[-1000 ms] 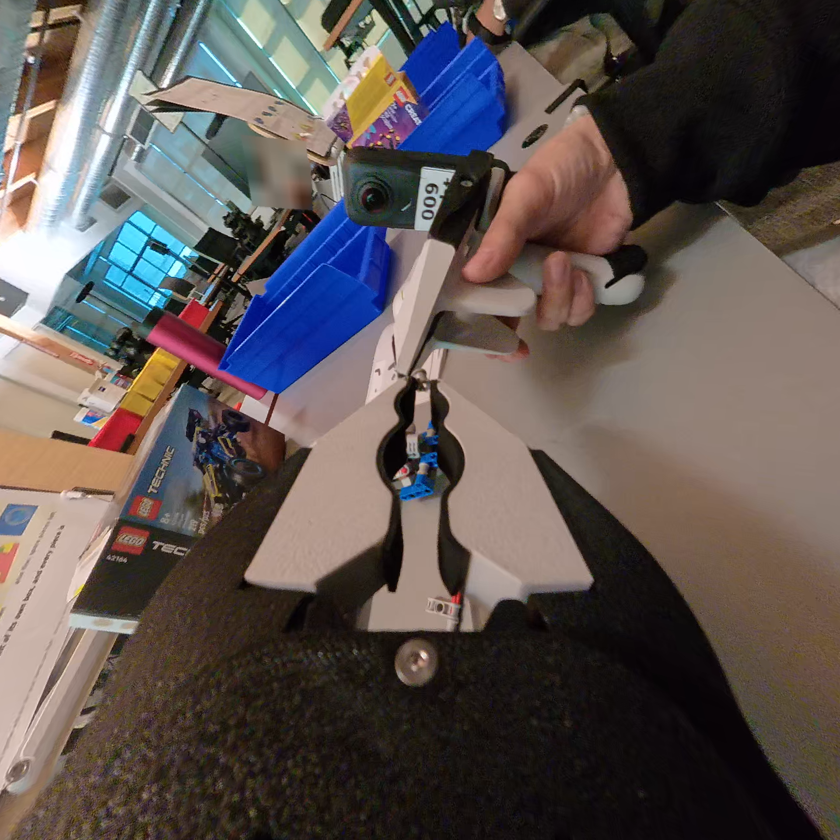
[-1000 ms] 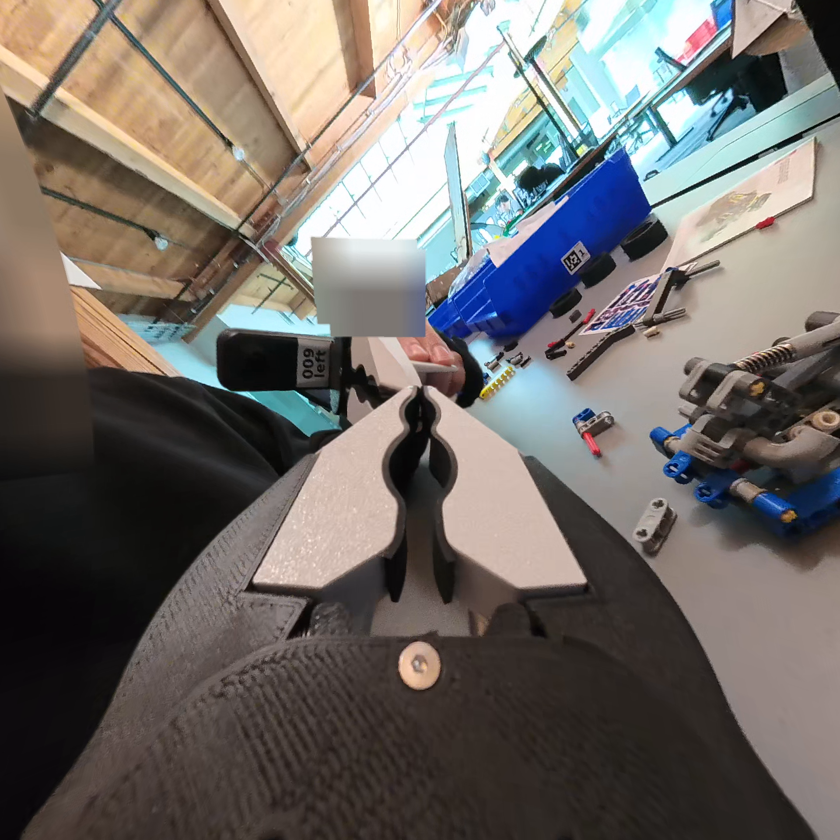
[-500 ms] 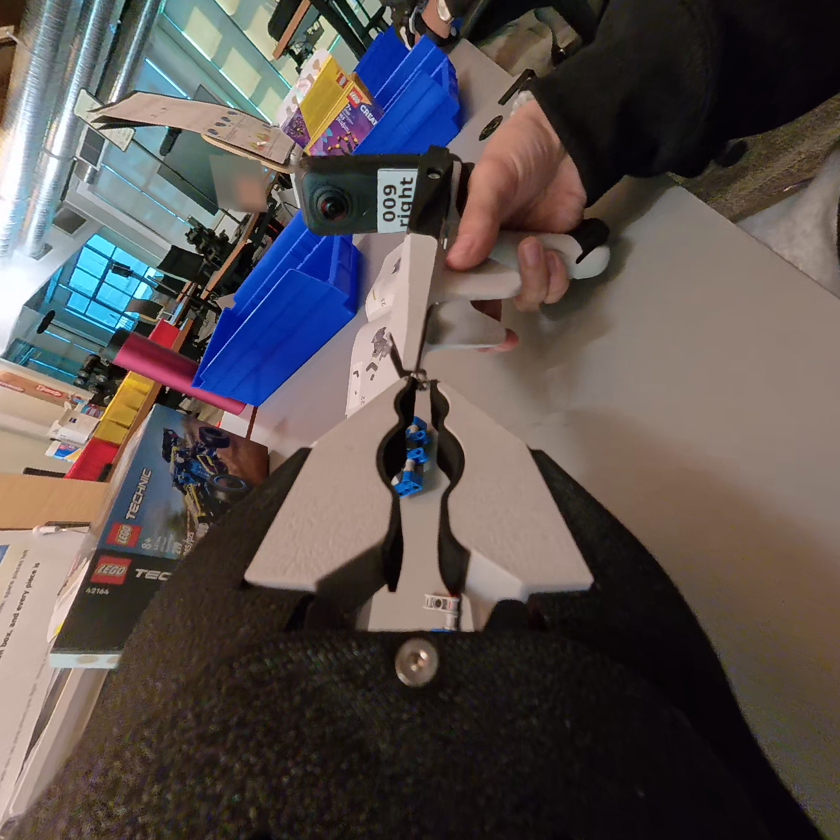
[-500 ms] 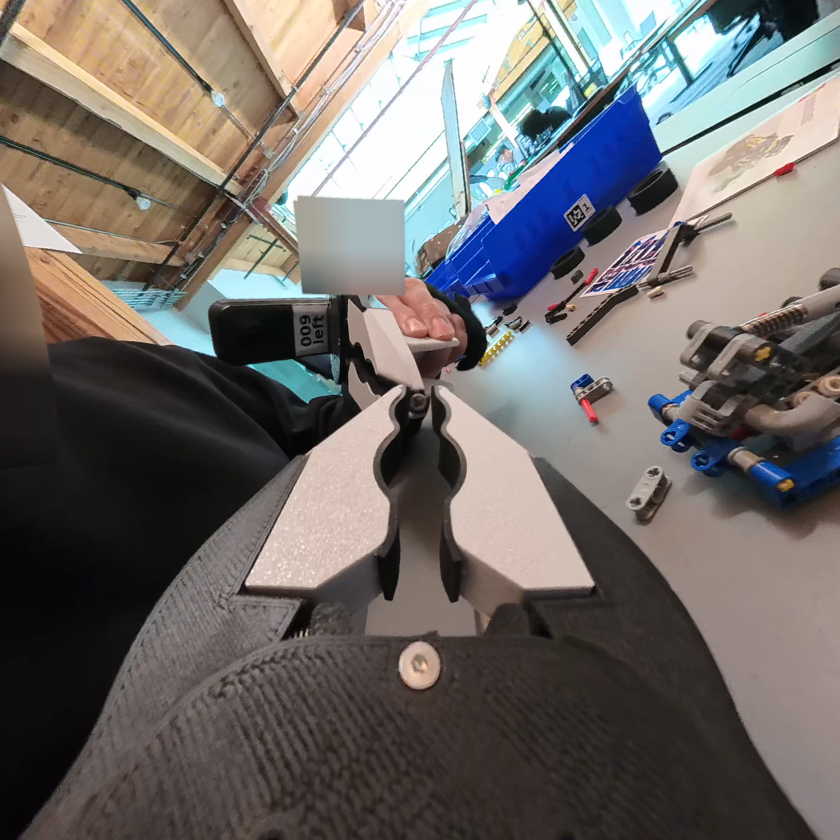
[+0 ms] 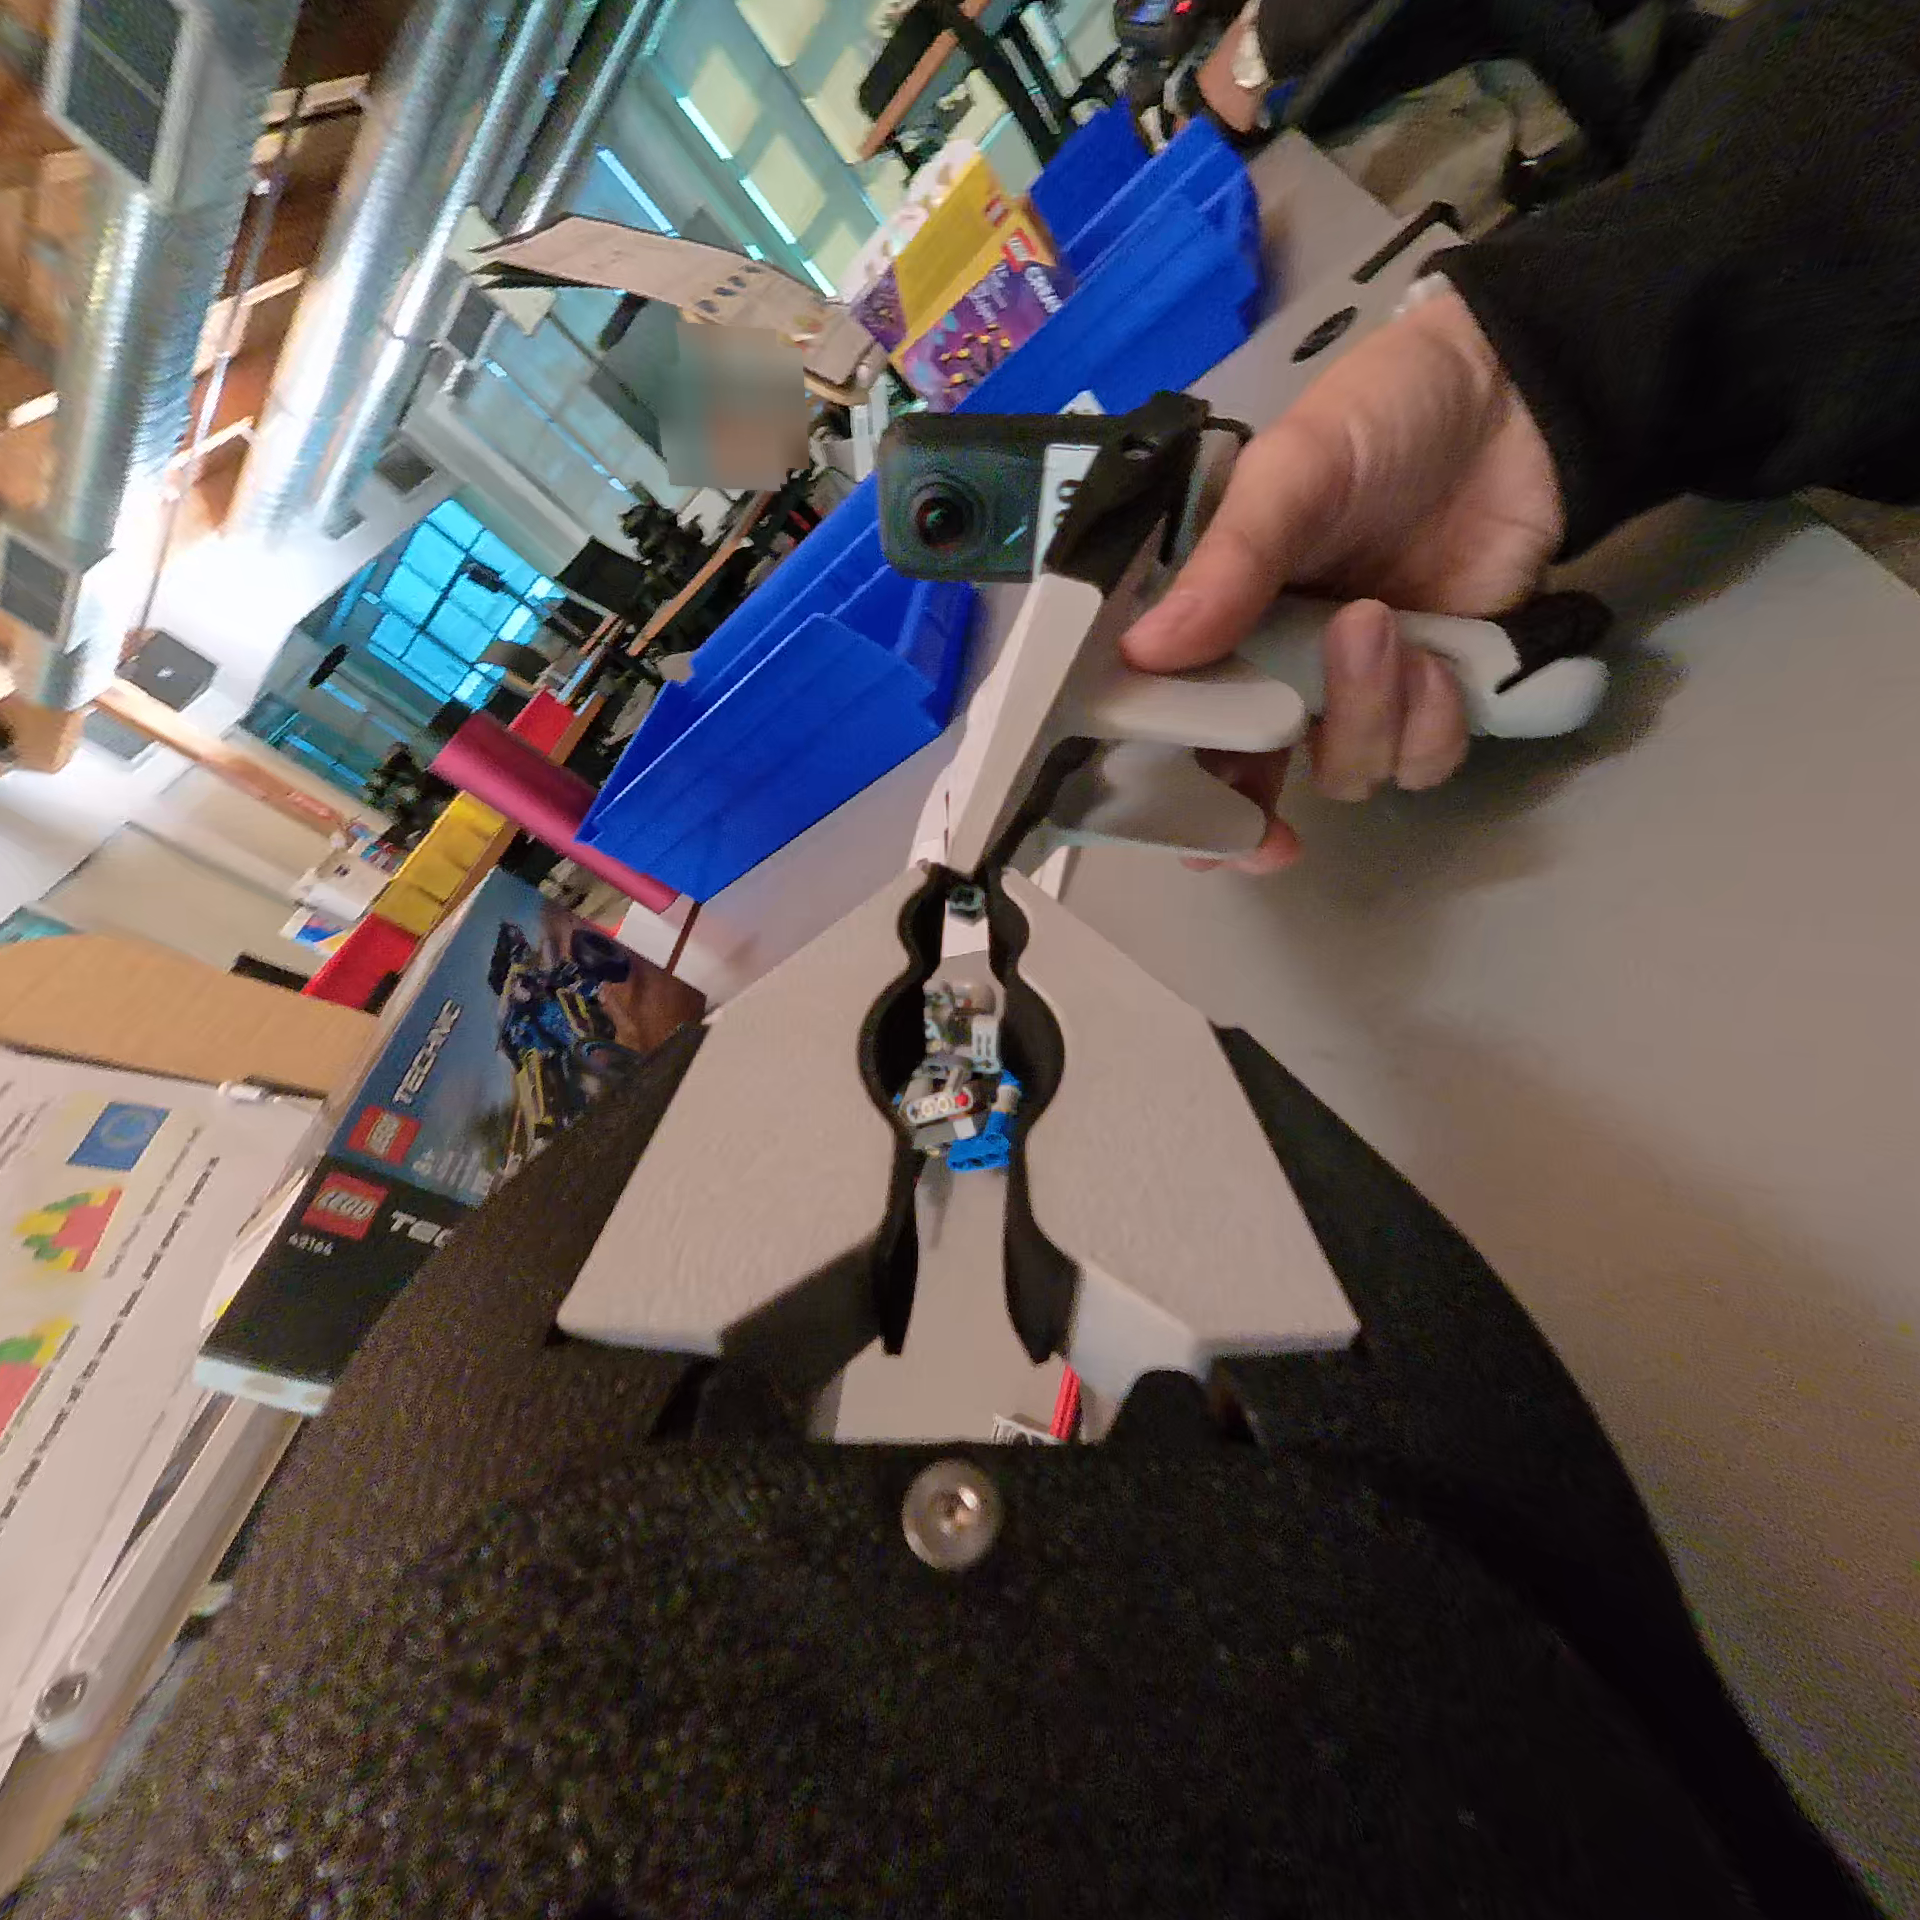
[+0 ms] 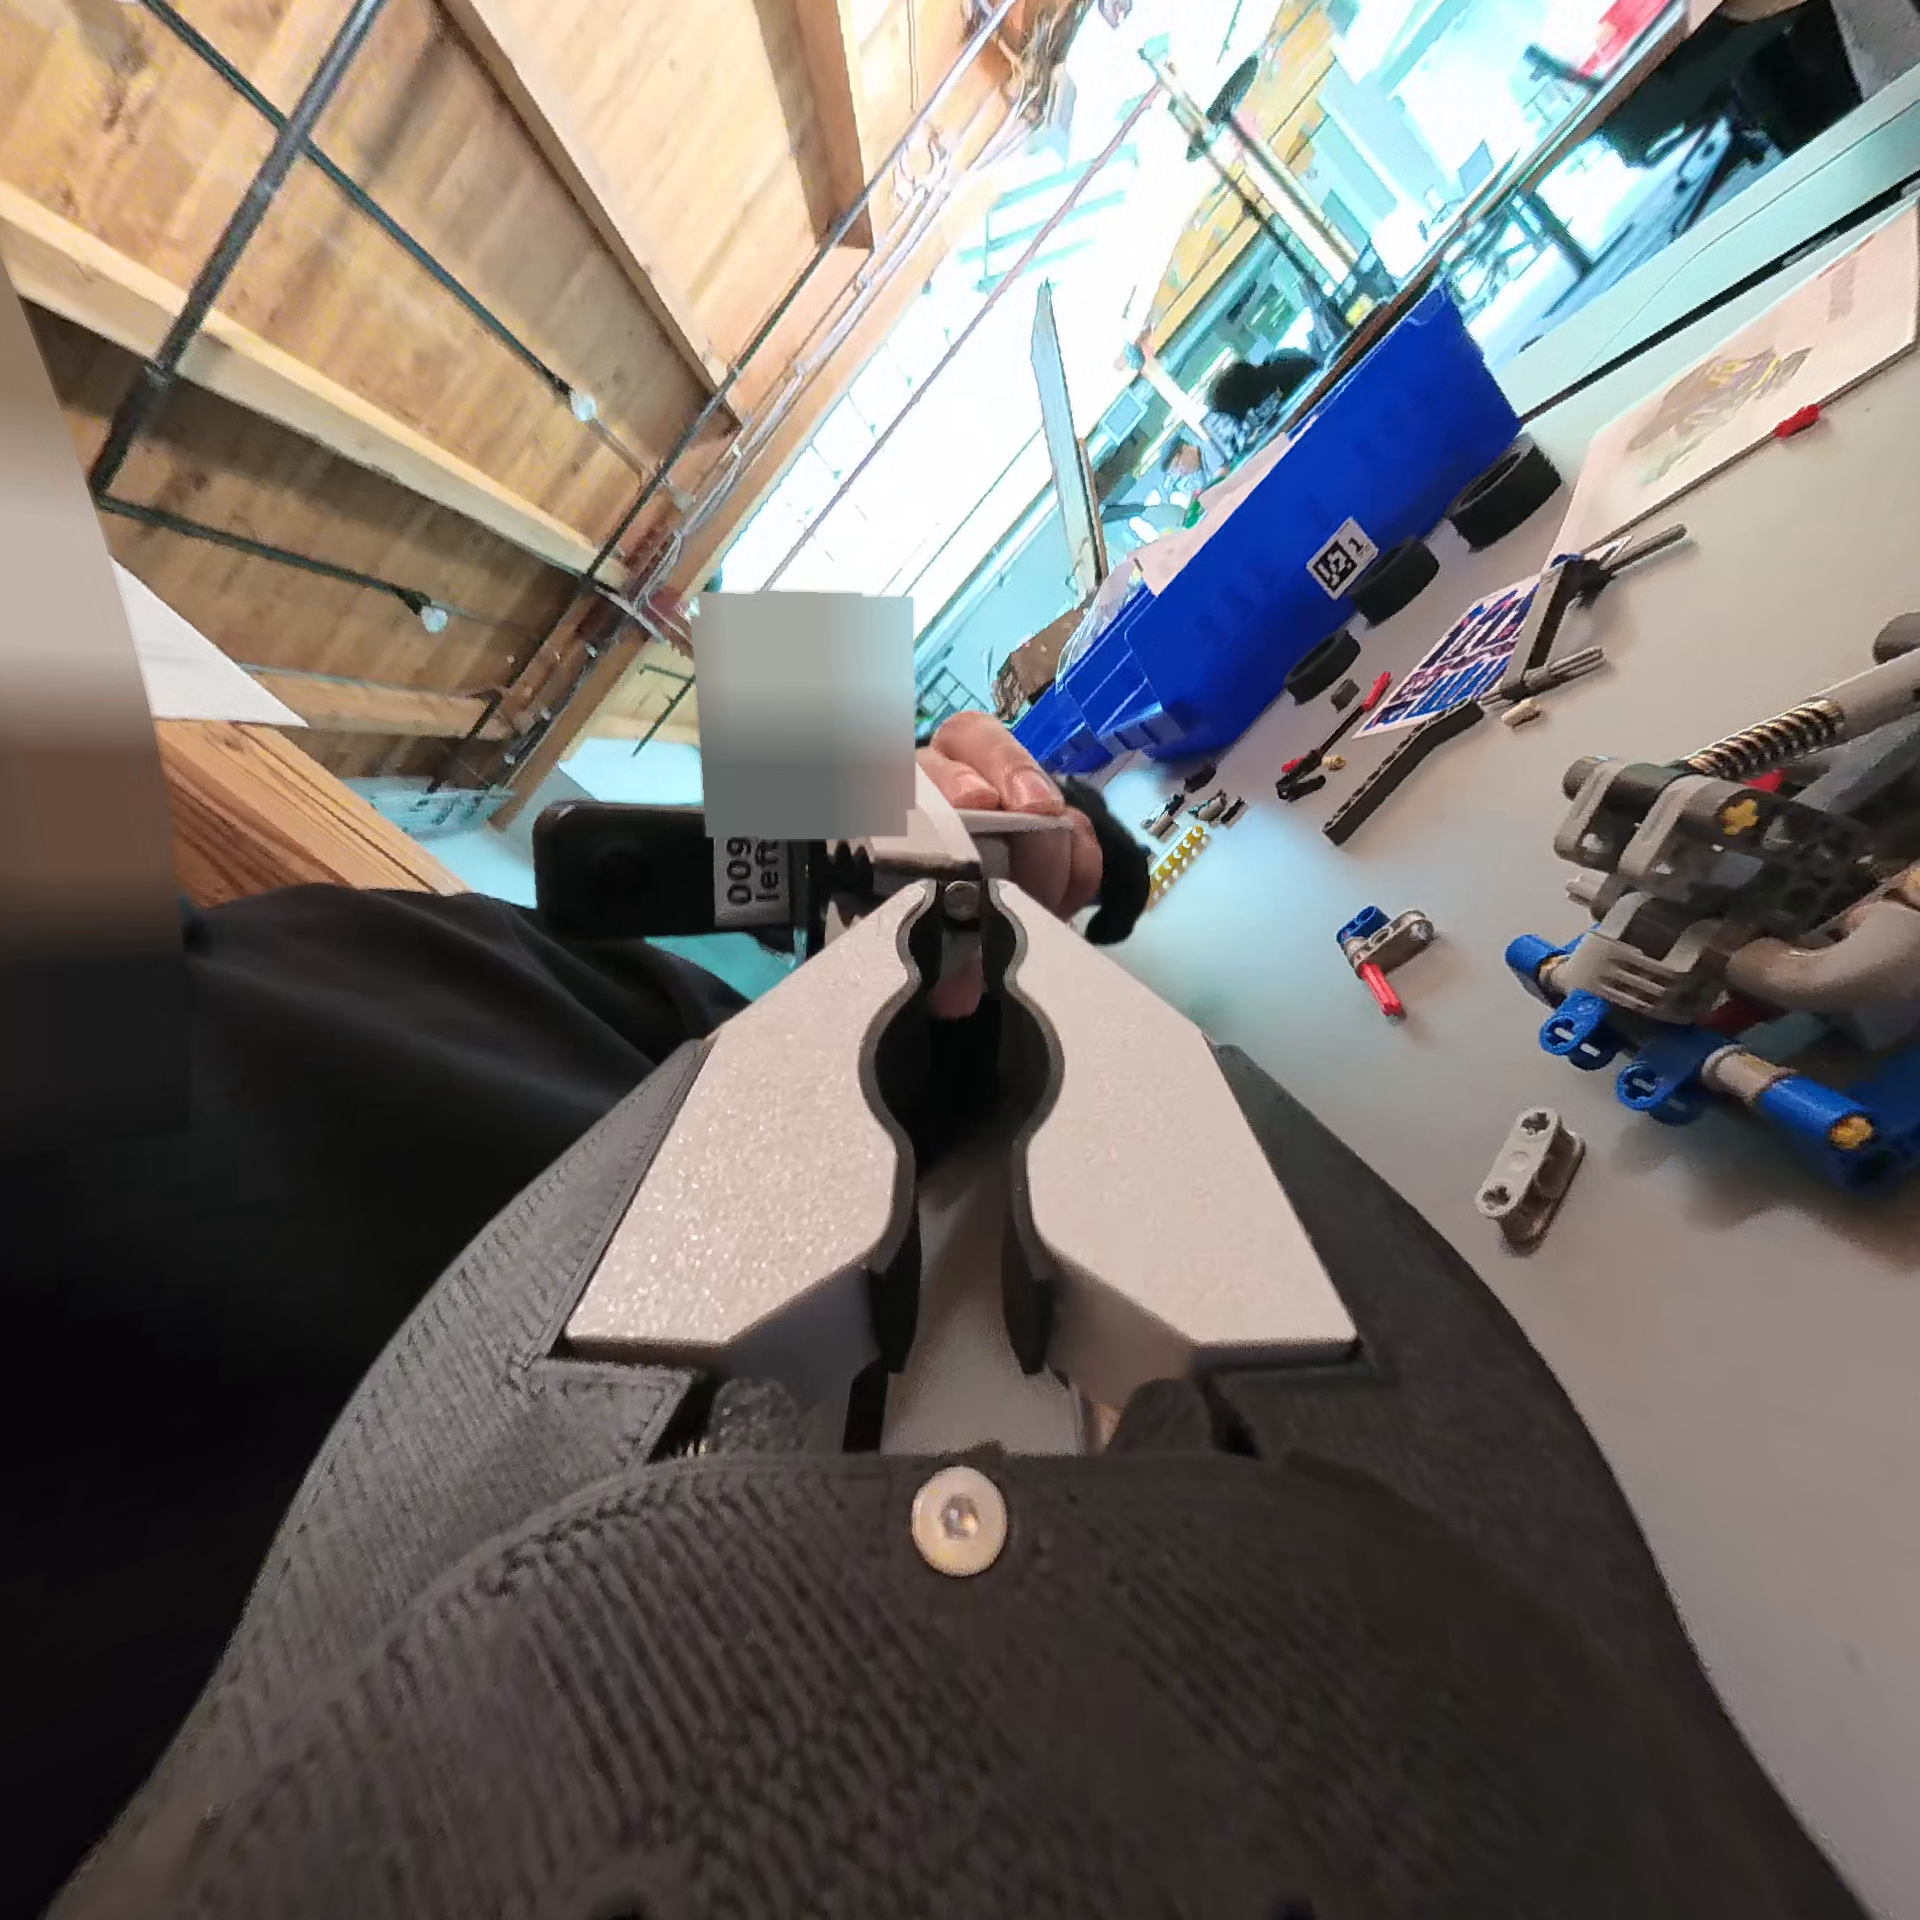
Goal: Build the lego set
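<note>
My two grippers meet tip to tip above the grey table [image 5: 1558,1039]. In the left wrist view my left gripper [image 5: 961,896] is shut on a small grey pin [image 5: 968,900] at its very tips. The right gripper's body and the hand holding it rise just beyond. In the right wrist view my right gripper [image 6: 961,902] is shut on the same small grey pin [image 6: 961,896], with the left gripper's tips right behind it. A grey and blue model chassis [image 6: 1714,935] stands on the table to the right. It also shows through the left fingers' round opening [image 5: 956,1091].
Blue bins [image 5: 790,727] [image 6: 1299,582] stand at the back. A boxed building set [image 5: 488,1091] lies at the left. Loose parts lie about: a grey connector [image 6: 1527,1174], a blue, grey and red piece [image 6: 1377,945], a black beam [image 6: 1403,769], tyres [image 6: 1507,488], a sticker sheet [image 6: 1465,665]. Both grippers' tips are close together, under 4 cm apart.
A second ago my right gripper's tips were together with nothing between them. They have parted slightly and now grip the pin at the left gripper's tips. Both views have swung a little.
</note>
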The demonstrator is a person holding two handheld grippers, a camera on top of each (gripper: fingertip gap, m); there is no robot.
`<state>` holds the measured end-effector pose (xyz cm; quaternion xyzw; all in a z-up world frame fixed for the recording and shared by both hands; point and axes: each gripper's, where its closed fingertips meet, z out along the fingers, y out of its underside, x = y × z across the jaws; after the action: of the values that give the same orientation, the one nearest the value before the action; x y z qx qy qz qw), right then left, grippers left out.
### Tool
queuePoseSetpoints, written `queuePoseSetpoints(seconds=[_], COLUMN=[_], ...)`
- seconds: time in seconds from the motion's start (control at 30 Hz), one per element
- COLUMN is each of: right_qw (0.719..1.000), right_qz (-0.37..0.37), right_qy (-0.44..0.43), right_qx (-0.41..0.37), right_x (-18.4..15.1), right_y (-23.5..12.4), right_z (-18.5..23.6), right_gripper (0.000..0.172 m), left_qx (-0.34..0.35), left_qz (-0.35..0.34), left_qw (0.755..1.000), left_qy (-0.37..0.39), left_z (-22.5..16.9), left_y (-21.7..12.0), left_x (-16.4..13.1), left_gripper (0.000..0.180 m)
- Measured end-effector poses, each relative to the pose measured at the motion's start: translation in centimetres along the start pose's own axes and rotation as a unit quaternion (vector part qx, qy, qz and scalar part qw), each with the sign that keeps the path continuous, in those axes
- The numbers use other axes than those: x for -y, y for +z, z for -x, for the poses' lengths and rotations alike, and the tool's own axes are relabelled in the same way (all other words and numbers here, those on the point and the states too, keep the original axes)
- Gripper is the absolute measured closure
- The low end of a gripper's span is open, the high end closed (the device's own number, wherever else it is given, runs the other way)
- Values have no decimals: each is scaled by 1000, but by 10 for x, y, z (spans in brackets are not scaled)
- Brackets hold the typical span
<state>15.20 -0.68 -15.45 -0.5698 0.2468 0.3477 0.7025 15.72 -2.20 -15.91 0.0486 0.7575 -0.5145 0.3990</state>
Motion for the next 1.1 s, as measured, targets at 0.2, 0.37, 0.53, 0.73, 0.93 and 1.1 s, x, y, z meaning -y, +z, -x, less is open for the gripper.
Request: queuePoseSetpoints(seconds=[0.2, 0.37, 0.53, 0.73, 0.93, 1.1], right_qw=[1000, 999, 997, 898, 805, 940], right_qz=[8, 19, 44, 114, 239, 160], right_qy=[-8, -24, -43, -335, -426, -126], right_qx=[-9, -27, -43, -262, -336, -275], right_x=[-2, -4, -6, 26, 23, 17], right_y=[-2, -5, -8, -64, -86, -74], right_z=[-4, -9, -12, -51, -95, -80], right_gripper=[168, 168, 168, 161, 148, 145], left_qx=[-9, -40, -61, -93, -159, -213], left_qz=[14, 12, 6, 13, 29, 26], left_qw=[1000, 998, 998, 992, 974, 964], left_qy=[-14, -37, -23, -82, -157, -159], left_z=[-3, -6, -8, 6, 21, 15], left_y=[2, 3, 5, -1, 4, 7], left_x=[-4, -8, -11, -33, -62, -72], left_gripper=[177, 177, 178, 177, 177, 177])
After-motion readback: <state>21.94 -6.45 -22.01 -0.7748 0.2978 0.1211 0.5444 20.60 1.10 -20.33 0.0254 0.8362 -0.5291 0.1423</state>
